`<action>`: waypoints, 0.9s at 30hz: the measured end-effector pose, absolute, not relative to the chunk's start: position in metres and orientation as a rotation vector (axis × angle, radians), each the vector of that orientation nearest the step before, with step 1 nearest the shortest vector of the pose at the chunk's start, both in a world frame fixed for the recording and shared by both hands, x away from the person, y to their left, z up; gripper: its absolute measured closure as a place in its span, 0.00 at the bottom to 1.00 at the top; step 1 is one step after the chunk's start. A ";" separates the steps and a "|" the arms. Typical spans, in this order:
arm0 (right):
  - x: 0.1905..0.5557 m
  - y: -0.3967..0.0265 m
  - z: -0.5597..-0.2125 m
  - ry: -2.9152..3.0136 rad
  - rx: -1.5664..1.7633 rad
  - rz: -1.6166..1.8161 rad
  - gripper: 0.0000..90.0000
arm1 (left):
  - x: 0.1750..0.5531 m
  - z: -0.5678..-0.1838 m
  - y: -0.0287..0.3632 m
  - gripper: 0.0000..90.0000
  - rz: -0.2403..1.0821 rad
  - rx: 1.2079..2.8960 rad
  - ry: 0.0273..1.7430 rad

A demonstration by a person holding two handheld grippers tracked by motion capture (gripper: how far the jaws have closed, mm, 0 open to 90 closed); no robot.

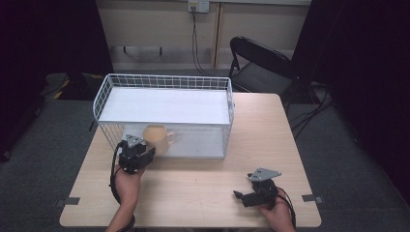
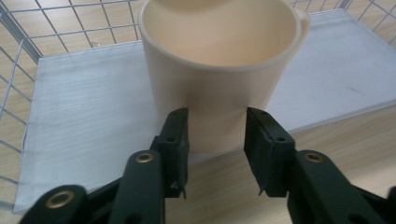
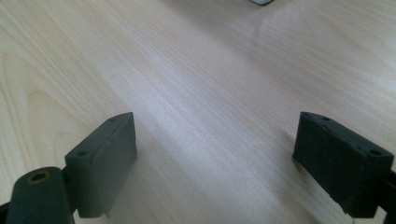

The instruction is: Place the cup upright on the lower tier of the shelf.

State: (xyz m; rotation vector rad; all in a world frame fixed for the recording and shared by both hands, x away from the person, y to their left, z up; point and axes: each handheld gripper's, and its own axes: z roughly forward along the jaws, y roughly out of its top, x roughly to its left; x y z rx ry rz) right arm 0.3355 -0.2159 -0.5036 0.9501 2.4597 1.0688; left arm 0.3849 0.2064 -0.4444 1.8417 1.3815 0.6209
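Your left gripper [image 2: 216, 154] sits at the open front of the white wire basket [image 1: 104, 94], jaws closed in on the lower wall of the cream mug [image 2: 219, 70] — one pad on each side, both touching it. The mug stands upright, its base at the front edge of the basket's pale liner sheet [image 2: 84, 130], where the sheet meets the wooden table [image 1: 203, 193]. Its handle sticks out on the far side from your gripper, partly visible past the rim. In the high view the mug [image 1: 155, 137] is just inside the basket's near left corner, with your left gripper [image 1: 143, 153] right against it and your left hand [image 1: 126, 186] behind.

Your right gripper [image 3: 215, 163] is well apart from all that — low over bare table near the front right, jaws spread wide with nothing between them. In the high view it [image 1: 241, 195] points left, held in your right hand [image 1: 278, 212].

A black folding chair [image 1: 261, 63] stands beyond the table's far right corner.
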 end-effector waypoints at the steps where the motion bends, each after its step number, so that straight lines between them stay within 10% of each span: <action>1: 0.335 -0.216 -0.504 2.460 0.950 1.069 0.14 | 0.385 -0.445 0.206 0.72 0.624 1.830 1.381; 15: 0.335 -0.216 -0.504 2.460 0.949 1.069 0.14 | 0.392 -0.445 0.203 0.82 0.627 1.836 1.374; 27: 0.335 -0.216 -0.504 2.460 0.950 1.069 0.14 | 0.387 -0.449 0.209 0.36 0.604 1.843 1.360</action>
